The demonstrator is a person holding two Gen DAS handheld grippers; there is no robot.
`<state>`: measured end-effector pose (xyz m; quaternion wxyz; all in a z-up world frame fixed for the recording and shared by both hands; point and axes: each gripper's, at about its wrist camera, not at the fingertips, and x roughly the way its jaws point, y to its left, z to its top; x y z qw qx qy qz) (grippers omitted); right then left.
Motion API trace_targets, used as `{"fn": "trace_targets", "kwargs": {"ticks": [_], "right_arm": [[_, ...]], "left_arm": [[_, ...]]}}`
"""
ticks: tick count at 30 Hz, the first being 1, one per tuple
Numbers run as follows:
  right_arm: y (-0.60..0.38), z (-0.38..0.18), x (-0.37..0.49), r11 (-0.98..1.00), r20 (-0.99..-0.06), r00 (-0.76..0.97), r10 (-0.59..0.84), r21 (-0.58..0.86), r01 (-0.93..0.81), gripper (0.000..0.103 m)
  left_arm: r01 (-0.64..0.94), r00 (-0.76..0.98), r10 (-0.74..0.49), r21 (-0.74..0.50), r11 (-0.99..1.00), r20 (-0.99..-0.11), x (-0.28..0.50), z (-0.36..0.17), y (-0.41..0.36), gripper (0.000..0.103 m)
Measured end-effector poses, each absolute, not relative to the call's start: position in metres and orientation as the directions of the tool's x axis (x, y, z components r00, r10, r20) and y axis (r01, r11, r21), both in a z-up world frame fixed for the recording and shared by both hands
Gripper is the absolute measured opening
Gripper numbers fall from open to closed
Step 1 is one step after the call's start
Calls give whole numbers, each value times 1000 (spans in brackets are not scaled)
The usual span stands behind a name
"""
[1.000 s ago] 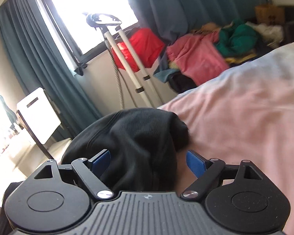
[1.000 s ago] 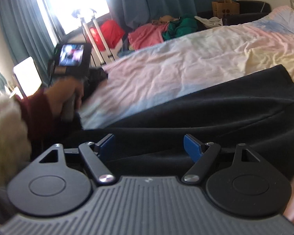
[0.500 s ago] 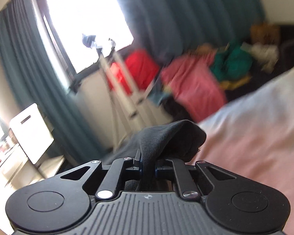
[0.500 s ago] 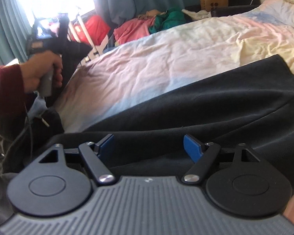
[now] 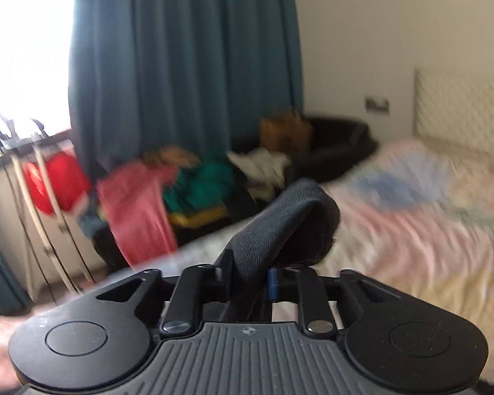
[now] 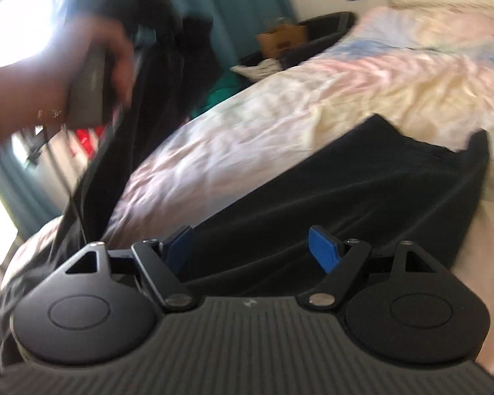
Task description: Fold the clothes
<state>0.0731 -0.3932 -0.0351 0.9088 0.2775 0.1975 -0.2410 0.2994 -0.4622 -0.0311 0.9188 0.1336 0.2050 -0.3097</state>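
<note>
Both tongs are seen over the bed [image 6: 280,105]. A fold of the black garment [image 5: 280,227] is pinched by the left gripper [image 5: 247,273] and raised above the pastel sheet; the rest is spread beneath the right gripper [image 6: 252,247], whose blue pads are held apart.

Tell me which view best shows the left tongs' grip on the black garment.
Left wrist: the left tongs are shut on a fold of the black garment. The right wrist view shows only the blurred hand lifting it.
</note>
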Motion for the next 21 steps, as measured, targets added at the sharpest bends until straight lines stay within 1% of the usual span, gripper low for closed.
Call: {"fn": "trace_targets", "kwargs": {"ticks": [2, 3, 4, 5, 7, 10, 11, 14, 17, 21], "right_arm": [[-403, -40, 70, 688, -505, 784, -361, 423, 590, 80], [-406, -42, 70, 679, -514, 782, -352, 435, 591, 81], [-409, -45, 71, 669, -523, 781, -343, 448, 593, 81], [-412, -47, 72, 660, -531, 779, -333, 459, 595, 81], [-414, -48, 72, 658, -535, 781, -321, 468, 590, 80], [-415, -50, 68, 660, -531, 788, -310, 477, 581, 80], [-415, -50, 67, 659, -531, 791, -304, 482, 577, 80], [-414, -48, 66, 666, -525, 803, -283, 494, 558, 80], [-410, -44, 65, 683, -511, 820, -258, 504, 529, 80], [-406, -39, 64, 695, -507, 841, -189, 536, 479, 80]], "left_arm": [[630, 707, -502, 121, 767, -498, 295, -54, -461, 36], [635, 700, -501, 123, 763, -509, 292, -63, -458, 42], [639, 694, -505, 116, 760, -512, 287, -69, -449, 56], [639, 692, -511, 104, 762, -510, 283, -73, -436, 65], [622, 697, -500, 87, 779, -514, 269, -80, -409, 72], [580, 720, -466, 76, 811, -514, 235, -77, -353, 74], [560, 733, -448, 80, 824, -511, 225, -75, -332, 76], [479, 769, -377, 75, 875, -517, 196, -65, -266, 77], [399, 795, -310, 63, 915, -522, 161, -66, -202, 79], [290, 814, -212, 62, 955, -540, 115, -73, -133, 79]]}}
